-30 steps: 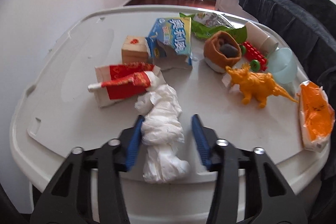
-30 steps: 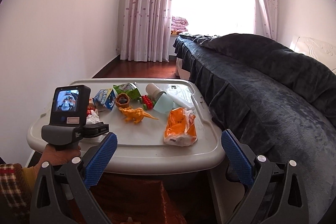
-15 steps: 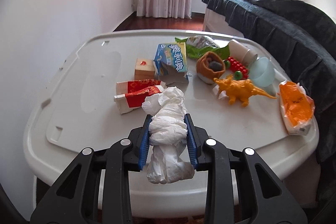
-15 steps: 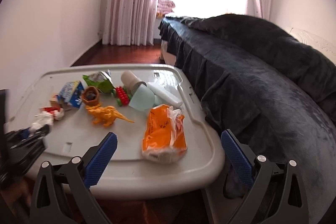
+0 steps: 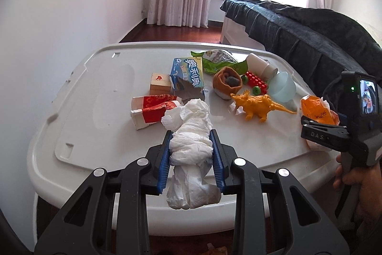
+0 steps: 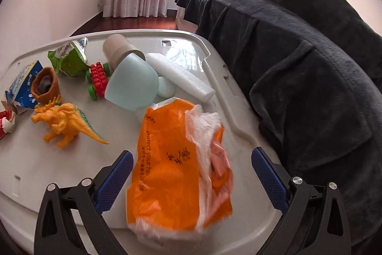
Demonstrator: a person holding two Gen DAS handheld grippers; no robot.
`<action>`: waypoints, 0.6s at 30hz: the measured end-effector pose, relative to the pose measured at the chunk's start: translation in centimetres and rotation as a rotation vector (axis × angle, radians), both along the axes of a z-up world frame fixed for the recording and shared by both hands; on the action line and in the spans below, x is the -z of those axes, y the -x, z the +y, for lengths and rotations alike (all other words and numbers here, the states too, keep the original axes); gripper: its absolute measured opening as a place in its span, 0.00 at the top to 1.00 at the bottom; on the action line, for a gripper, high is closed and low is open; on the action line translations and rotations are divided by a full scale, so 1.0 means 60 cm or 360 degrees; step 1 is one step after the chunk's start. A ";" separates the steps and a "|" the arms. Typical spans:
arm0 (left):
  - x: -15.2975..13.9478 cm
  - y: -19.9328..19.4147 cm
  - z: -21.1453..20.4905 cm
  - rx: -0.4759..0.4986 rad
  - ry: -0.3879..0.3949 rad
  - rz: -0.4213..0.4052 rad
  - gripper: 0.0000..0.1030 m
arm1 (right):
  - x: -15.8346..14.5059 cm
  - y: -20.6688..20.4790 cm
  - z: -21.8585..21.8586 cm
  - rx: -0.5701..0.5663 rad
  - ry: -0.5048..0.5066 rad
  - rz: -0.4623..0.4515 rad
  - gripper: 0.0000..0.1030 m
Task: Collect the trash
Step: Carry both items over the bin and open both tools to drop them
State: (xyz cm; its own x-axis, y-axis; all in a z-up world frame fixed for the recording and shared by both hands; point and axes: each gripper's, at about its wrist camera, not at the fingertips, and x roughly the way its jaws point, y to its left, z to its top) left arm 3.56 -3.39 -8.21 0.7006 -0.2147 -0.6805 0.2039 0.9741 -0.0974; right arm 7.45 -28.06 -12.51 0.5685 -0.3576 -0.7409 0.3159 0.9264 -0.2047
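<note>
My left gripper (image 5: 191,147) is shut on a crumpled white tissue wad (image 5: 191,147), held above the front of the white tray table (image 5: 100,111). An orange plastic bag (image 6: 176,164) lies at the table's front right corner, seen also in the left wrist view as the orange plastic bag (image 5: 317,111). My right gripper (image 6: 191,173) straddles that bag; its jaws are closing, and the blue pads stand apart from the bag on both sides. In the left wrist view the right gripper's body (image 5: 346,135) and a hand (image 5: 358,183) show at the right edge.
On the table lie a red and white paper cup (image 5: 152,109), a blue carton (image 5: 188,75), a green wrapper (image 6: 69,59), a wooden block (image 5: 160,84), a yellow toy dinosaur (image 6: 62,121), a red toy car (image 6: 98,75), a pale blue bowl (image 6: 131,85), a foam tube (image 6: 179,75). A dark sofa (image 6: 298,51) borders the right side.
My left gripper closed on the tissue wad and lifted it back toward the table's front. My right gripper dropped down and forward over the orange bag, and its jaws narrowed slightly.
</note>
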 end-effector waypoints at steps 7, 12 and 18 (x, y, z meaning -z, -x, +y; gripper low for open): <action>-0.005 0.007 -0.002 0.0019 0.0006 -0.0007 0.71 | -0.002 0.023 0.005 -0.0004 -0.0057 0.0012 0.54; -0.022 0.034 0.008 0.0034 0.0023 -0.0033 0.71 | -0.054 0.075 0.024 -0.0053 -0.0115 -0.0108 0.54; -0.050 0.089 0.030 0.0079 0.0028 -0.0049 0.71 | -0.130 0.163 0.095 -0.0232 -0.0224 -0.0212 0.54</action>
State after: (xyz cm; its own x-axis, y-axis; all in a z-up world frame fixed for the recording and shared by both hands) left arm -1.77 -1.57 -5.19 0.7096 -0.2614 -0.6544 0.2549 0.9610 -0.1074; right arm -2.33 -22.36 -4.68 0.7024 -0.1631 -0.6929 0.1924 0.9807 -0.0357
